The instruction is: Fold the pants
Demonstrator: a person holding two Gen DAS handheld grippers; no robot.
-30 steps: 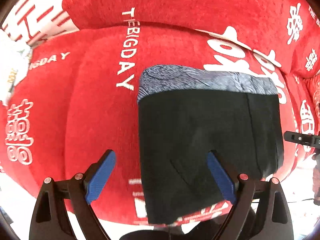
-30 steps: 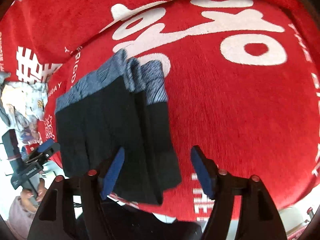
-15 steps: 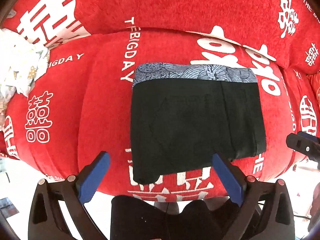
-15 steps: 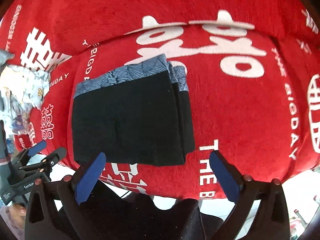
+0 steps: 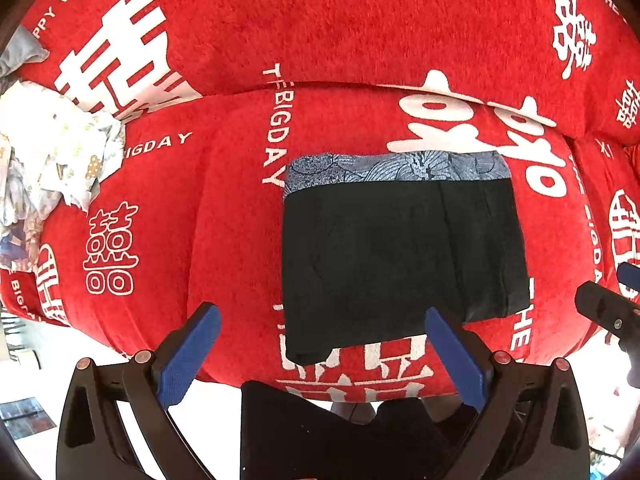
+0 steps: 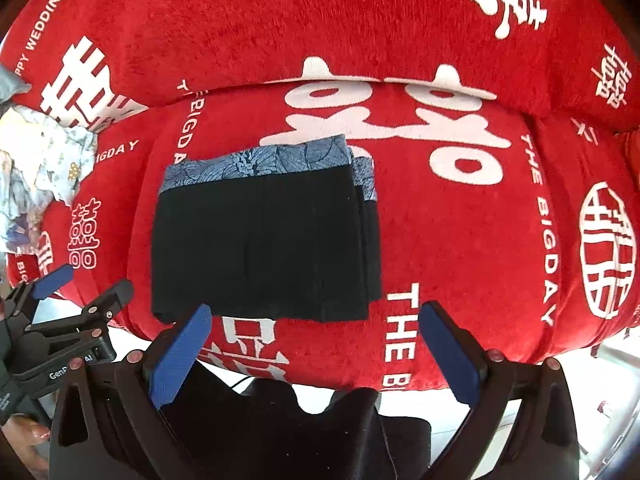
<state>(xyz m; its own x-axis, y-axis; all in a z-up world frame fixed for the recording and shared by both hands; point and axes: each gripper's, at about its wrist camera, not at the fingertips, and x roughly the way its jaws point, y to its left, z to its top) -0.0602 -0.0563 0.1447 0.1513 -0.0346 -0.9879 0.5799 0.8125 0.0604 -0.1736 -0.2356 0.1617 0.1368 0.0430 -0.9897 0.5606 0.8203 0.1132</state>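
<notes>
Folded pants rest on the red sofa, both your tools held clear.

The black pants (image 5: 400,256), folded into a flat rectangle with the blue patterned waistband on the far edge, lie on the seat cushion (image 5: 224,216). Your left gripper (image 5: 322,354) and right gripper (image 6: 316,350) hover at the near edge, jaws spread wide, holding nothing. Crumpled pale cloth (image 5: 52,152) sits far left.

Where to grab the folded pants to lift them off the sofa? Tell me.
Probably the stacked right edge of the folded pants, coming in low from the right with the right gripper. The layers there lie together, so open jaws could pinch all at once.
</notes>
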